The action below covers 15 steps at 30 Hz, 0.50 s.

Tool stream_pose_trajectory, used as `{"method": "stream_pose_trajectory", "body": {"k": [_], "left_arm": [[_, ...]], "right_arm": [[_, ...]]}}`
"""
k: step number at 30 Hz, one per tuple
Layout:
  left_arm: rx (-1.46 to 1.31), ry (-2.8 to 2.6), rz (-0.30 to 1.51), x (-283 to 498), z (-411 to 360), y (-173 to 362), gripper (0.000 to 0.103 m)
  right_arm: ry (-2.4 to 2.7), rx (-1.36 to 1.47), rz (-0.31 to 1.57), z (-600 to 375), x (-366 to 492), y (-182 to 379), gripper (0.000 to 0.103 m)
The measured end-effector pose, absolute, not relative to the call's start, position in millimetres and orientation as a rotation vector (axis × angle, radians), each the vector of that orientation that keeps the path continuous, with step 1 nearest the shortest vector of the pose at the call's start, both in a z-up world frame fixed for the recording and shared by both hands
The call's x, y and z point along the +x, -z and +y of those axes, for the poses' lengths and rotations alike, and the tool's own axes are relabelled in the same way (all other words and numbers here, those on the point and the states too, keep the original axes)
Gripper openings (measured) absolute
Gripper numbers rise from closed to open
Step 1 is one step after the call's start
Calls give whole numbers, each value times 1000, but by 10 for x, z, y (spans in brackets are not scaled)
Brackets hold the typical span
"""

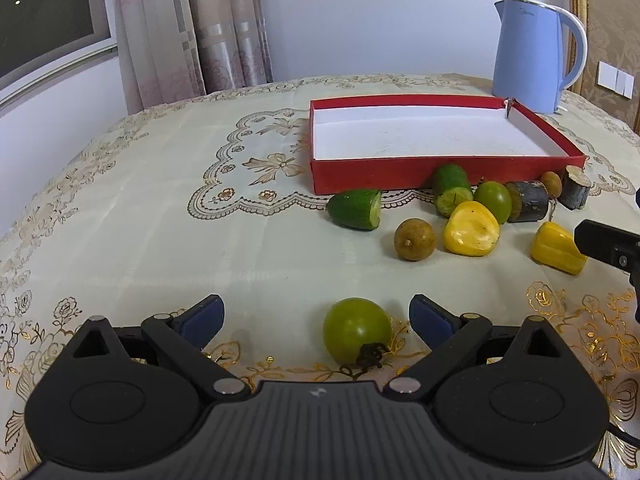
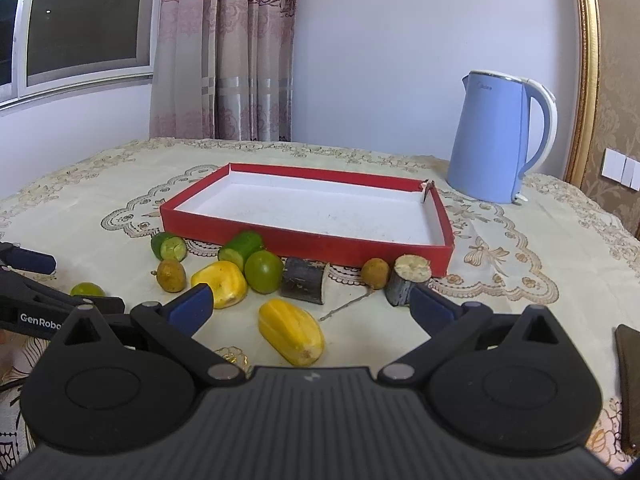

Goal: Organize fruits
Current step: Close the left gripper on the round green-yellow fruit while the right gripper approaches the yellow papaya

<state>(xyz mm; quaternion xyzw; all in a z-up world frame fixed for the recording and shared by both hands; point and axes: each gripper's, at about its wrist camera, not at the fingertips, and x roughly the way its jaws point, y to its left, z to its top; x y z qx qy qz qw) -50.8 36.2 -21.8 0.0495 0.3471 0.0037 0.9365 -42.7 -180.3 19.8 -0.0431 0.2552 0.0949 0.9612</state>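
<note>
My left gripper point(image 1: 316, 316) is open, and a green tomato point(image 1: 357, 335) with a dry stem lies on the cloth between its blue pads, touching neither. My right gripper point(image 2: 310, 307) is open too, with a yellow fruit piece point(image 2: 291, 331) lying between its fingers. A red tray point(image 1: 448, 172) with a white, bare floor sits beyond. In front of it lie cucumber pieces point(image 1: 356, 209), a second green tomato point(image 1: 494, 201), a brown longan point(image 1: 414, 239), yellow pieces point(image 1: 471, 229) and dark cane chunks point(image 1: 527, 201). The same pile point(image 2: 264, 271) shows in the right wrist view.
A blue electric kettle point(image 2: 494, 136) stands behind the tray's right corner. An embroidered tablecloth point(image 1: 160, 208) covers the table. Curtains point(image 2: 228, 48) and a window hang at the back left. A dark flat object point(image 2: 629, 380) lies at the table's right edge.
</note>
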Motion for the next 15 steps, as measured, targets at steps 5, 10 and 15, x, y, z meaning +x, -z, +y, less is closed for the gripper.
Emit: {"method": "stream_pose_trajectory", "body": {"k": [5, 10, 15], "left_arm": [[97, 1, 713, -501, 371, 229, 96], [90, 17, 734, -480, 371, 264, 85], [97, 15, 729, -488, 369, 267, 85]], "right_arm": [[-195, -94, 517, -1782, -435, -184, 103], [-199, -94, 516, -1779, -430, -187, 103], [-200, -98, 513, -1771, -431, -186, 103]]}}
